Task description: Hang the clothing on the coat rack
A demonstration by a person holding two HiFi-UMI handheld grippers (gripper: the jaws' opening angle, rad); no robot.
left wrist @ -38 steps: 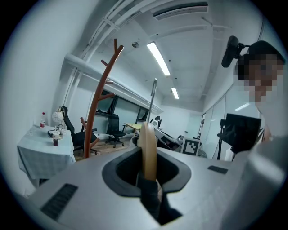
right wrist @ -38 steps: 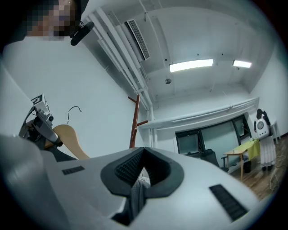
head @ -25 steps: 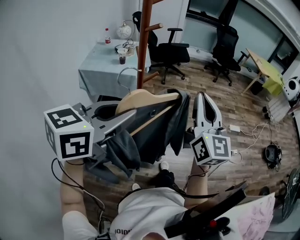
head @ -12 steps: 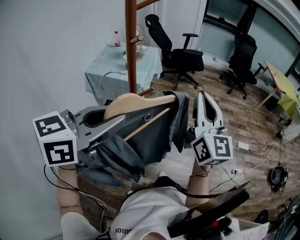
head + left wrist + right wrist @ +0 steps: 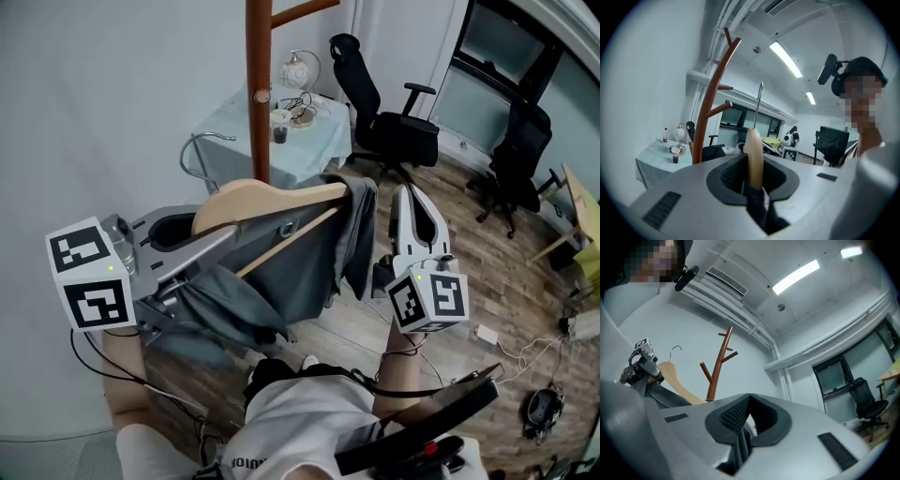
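Observation:
A wooden hanger (image 5: 272, 196) with a metal hook (image 5: 193, 150) carries a dark grey garment (image 5: 295, 267). My left gripper (image 5: 246, 240) is shut on the hanger's left shoulder together with some cloth; in the left gripper view the wood (image 5: 753, 152) stands upright between the jaws of that gripper (image 5: 753, 187). My right gripper (image 5: 403, 192) is shut on the garment's right edge, and dark cloth (image 5: 739, 448) fills the gap in the right gripper (image 5: 746, 425). The brown coat rack (image 5: 260, 84) rises just behind the hanger, its hook left of the pole. The rack's branches (image 5: 717, 89) show above.
A white wall runs along the left. Behind the rack stands a small table (image 5: 323, 136) with a cup and oddments. Office chairs (image 5: 394, 141) (image 5: 514, 155) stand on the wooden floor to the right, with a power strip (image 5: 486, 334) and cables.
Both grippers have carried the hanger and garment closer to the coat rack. The pole now stands directly behind the hanger's left end, and the table and chairs have slid right in view.

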